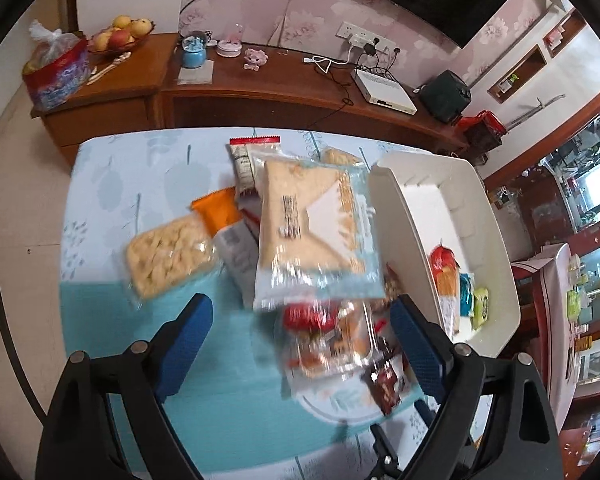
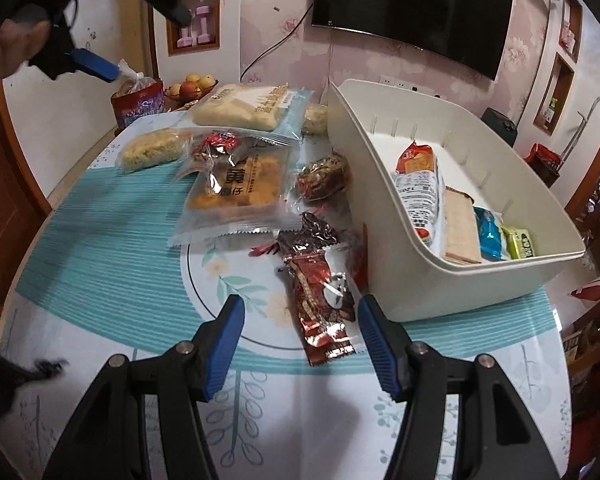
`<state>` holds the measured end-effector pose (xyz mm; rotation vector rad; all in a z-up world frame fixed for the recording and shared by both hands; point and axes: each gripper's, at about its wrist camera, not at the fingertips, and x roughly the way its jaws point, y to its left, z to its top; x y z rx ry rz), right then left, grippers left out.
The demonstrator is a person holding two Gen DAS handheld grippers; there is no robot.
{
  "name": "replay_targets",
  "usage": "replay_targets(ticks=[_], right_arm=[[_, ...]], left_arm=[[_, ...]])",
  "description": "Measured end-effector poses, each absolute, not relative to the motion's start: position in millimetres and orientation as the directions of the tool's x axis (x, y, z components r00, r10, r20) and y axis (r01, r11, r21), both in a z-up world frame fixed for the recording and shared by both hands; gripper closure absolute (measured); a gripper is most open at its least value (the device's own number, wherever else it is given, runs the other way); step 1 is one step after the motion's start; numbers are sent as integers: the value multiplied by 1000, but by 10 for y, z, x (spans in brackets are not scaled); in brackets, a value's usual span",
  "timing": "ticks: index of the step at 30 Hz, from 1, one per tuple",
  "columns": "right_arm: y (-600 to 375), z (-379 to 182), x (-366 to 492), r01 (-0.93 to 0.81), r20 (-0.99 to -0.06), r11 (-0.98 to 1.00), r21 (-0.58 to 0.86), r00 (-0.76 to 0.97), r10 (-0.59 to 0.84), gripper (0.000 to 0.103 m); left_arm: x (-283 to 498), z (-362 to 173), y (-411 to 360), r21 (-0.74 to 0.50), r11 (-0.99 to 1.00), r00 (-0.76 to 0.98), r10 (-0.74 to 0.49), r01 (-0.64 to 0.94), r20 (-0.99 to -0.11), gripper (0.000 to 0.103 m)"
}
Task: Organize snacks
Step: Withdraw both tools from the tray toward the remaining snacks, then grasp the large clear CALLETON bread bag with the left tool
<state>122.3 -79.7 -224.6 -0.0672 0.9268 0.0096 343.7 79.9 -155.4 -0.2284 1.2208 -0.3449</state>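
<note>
Loose snacks lie on the blue-patterned table. A large bread packet [image 1: 312, 224] [image 2: 244, 110] tops the pile, with a clear cracker packet [image 1: 168, 256] [image 2: 152, 148] to its left and an orange packet [image 1: 218, 210] between them. My left gripper [image 1: 300, 312] hangs open above a clear biscuit packet [image 1: 332, 340] [image 2: 236, 192], holding nothing. Low over the table, my right gripper [image 2: 300, 308] is open, and a brown-red chocolate packet [image 2: 320, 292] lies between its fingers without being pressed. The white bin [image 2: 420, 280] [image 1: 396, 216] on the right holds several upright packets.
A round nut snack [image 2: 324, 176] lies beside the bin's left wall. A person's hand [image 2: 16, 40] carries the left gripper at top left. Behind the table stands a wooden cabinet [image 1: 260, 92] with a fruit bowl [image 1: 118, 38] and a red bag [image 1: 56, 76].
</note>
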Motion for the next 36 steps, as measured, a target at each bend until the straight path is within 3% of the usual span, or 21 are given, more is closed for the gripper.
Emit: replay_targets(ticks=[11, 36], right_arm=[[-739, -2385, 1372, 11, -813, 993, -113, 574, -99, 44], [-835, -2594, 1620, 77, -836, 988, -136, 526, -156, 44]], left_arm=[[4081, -2016, 778, -414, 903, 228, -430, 115, -874, 13], [4289, -2659, 564, -528, 847, 85, -532, 62, -843, 13]])
